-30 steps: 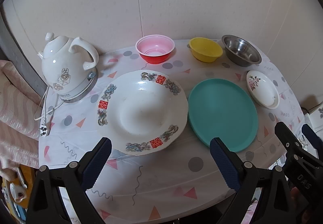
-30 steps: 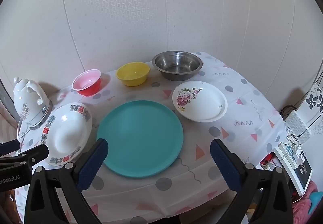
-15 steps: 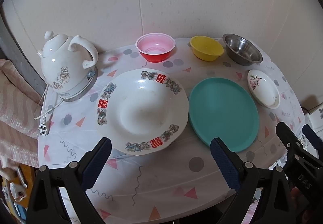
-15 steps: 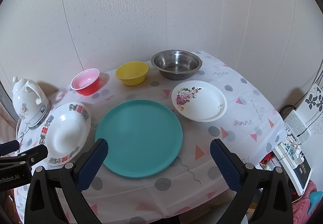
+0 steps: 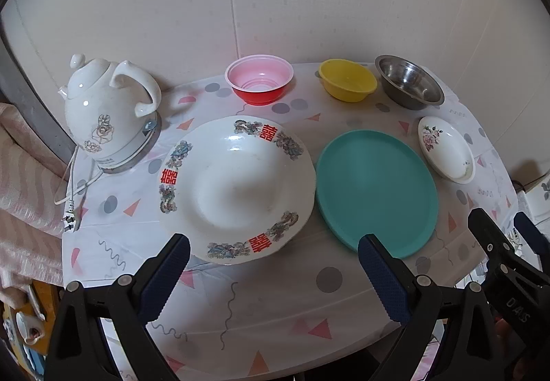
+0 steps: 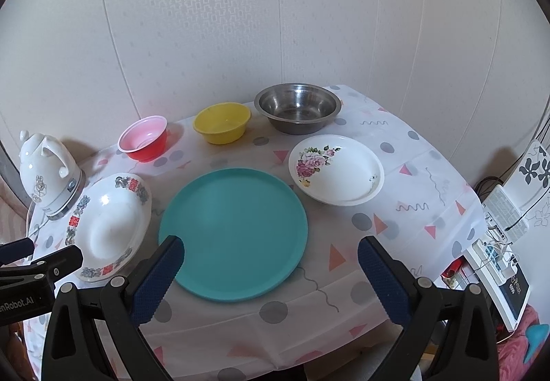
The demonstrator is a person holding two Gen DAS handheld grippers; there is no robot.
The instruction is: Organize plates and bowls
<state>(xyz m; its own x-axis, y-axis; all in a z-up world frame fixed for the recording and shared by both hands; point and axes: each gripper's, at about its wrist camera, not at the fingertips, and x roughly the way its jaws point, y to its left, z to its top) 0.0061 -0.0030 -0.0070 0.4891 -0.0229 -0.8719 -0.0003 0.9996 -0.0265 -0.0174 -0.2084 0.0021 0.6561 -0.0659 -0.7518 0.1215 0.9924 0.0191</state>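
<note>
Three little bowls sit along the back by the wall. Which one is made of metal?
The steel bowl, at the right end of the row, beside the yellow bowl. It is grey and shiny; the yellow one and the red bowl with its pink inside look like plastic.

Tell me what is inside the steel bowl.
The steel bowl looks empty: bare metal floor and far wall show in the right wrist view. Its near inner wall is hidden by the rim.

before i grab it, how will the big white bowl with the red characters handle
The big white bowl looks glazed ceramic, so probably heavy and slippery in the fingers. Its wide flared rim offers a pinch point, but it may tilt when lifted from one edge. Likely chips if bumped against the teal plate beside it.
</note>
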